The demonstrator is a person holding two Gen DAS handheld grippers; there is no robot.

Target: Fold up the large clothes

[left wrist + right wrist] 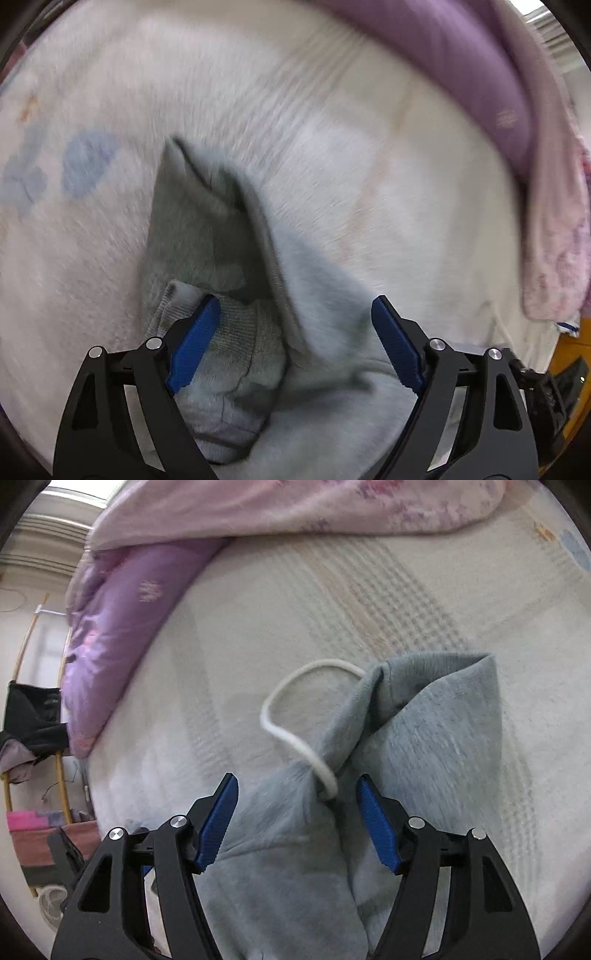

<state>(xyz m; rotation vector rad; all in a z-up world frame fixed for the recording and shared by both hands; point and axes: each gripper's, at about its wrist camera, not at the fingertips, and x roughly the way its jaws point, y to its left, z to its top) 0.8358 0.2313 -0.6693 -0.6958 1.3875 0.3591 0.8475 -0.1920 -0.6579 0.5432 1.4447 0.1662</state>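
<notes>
A grey hoodie lies bunched on the white bed sheet. In the left wrist view its ribbed cuff [236,332] and a folded sleeve [207,221] lie between and beyond the blue pads. My left gripper [295,306] is open, jaws wide on either side of the cloth. In the right wrist view the grey hoodie [424,738] lies with its white drawstring [280,731] looped over the sheet. My right gripper [295,786] is open, with the drawstring's eyelet between its fingertips. Neither gripper holds the cloth.
A purple and pink floral quilt [122,620] is heaped along the far side of the bed [332,590]; it also shows in the left wrist view [480,74]. The bed's edge, a chair with clothes [33,720] and a fan [51,901] are at the left of the right wrist view.
</notes>
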